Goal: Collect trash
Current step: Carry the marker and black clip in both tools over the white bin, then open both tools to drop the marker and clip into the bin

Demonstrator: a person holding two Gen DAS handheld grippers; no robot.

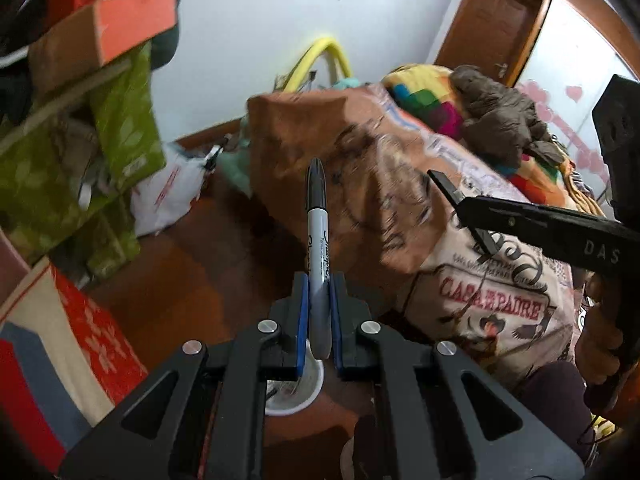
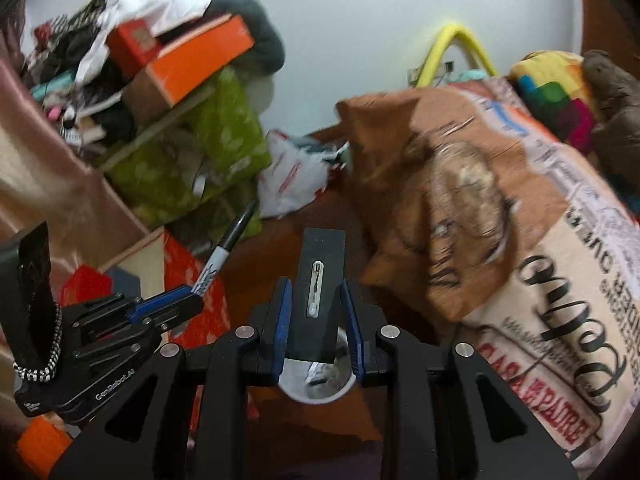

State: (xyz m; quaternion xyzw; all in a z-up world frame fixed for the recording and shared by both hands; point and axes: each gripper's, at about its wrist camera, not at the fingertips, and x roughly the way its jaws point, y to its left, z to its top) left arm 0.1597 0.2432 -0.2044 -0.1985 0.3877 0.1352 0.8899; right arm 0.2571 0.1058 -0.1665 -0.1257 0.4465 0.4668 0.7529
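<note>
A person's left gripper, black with blue pads, is clamped on a black-capped grey Sharpie permanent marker that stands up from between its fingers with the cap end pointing away. Directly beneath those fingers sits a round white cup-like container on a reddish-brown wooden surface. To the gripper's left rise green leaf-patterned fabric storage boxes topped by an orange cardboard shoebox, with a crumpled white plastic bag with red print just beyond them on the floor. Ahead and to the right of the marker spreads a brown-and-cream printed blanket draped over a bed, a multicoloured patchwork blanket lying farther back on it. At the right, the right gripper is closed on a flat black rectangular plate with a small white slot, held above the same white container; seen from the left wrist, the plate juts in edge-on. The motion-blurred backdrop is a pale wall.
</note>
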